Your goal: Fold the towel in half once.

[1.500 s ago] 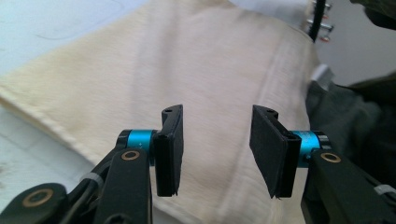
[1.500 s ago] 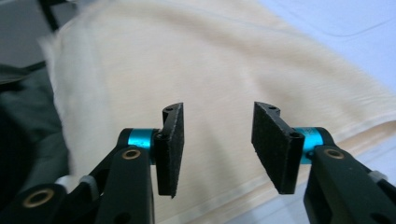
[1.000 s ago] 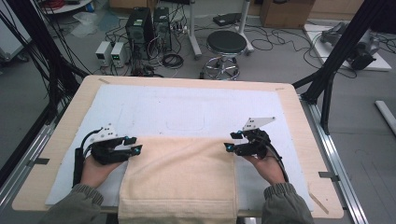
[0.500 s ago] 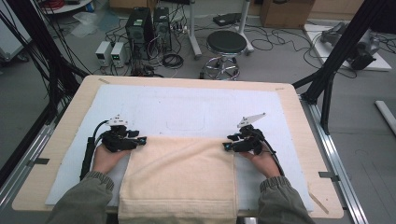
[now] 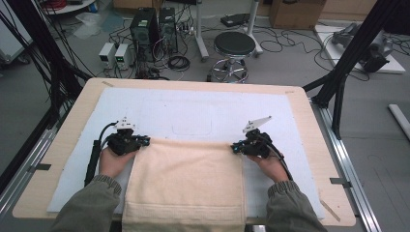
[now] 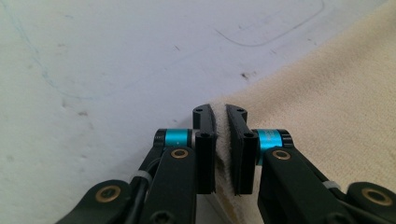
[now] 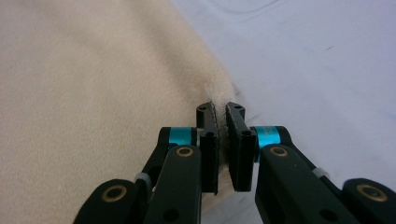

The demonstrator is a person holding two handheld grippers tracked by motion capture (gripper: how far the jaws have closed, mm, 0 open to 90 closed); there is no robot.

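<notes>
Left gripper view looks along the left gripper (image 6: 220,116), whose two black jaws have just been closing and now pinch the far left corner of the cream towel (image 6: 336,98); a thin ridge of pile stands squeezed between the pads, so this gripper is clenched on the cloth. Beyond its tips lies the white mat (image 6: 116,56), marked with faint pen lines and a few dark specks.

Right gripper view gives the mirror of that: the right gripper (image 7: 220,114) has likewise just been closing and now grips the far right corner of the towel (image 7: 93,93), with a tuft of fabric rising between the pads, and the white mat (image 7: 317,56) runs off beside it.

From the high view, the left gripper (image 5: 143,141) and right gripper (image 5: 235,147) sit at the two far corners of the towel (image 5: 188,183), each held low on the mat in a hand, the left hand (image 5: 114,162) and the right hand (image 5: 271,166), with olive sleeves coming in from the bottom edge. The towel lies flat between them on the near half of the white mat (image 5: 203,108) and hangs over the near edge of the wooden table (image 5: 309,111). Past the table stand a black round stool (image 5: 234,44), computer boxes and loose cables on the grey floor.
</notes>
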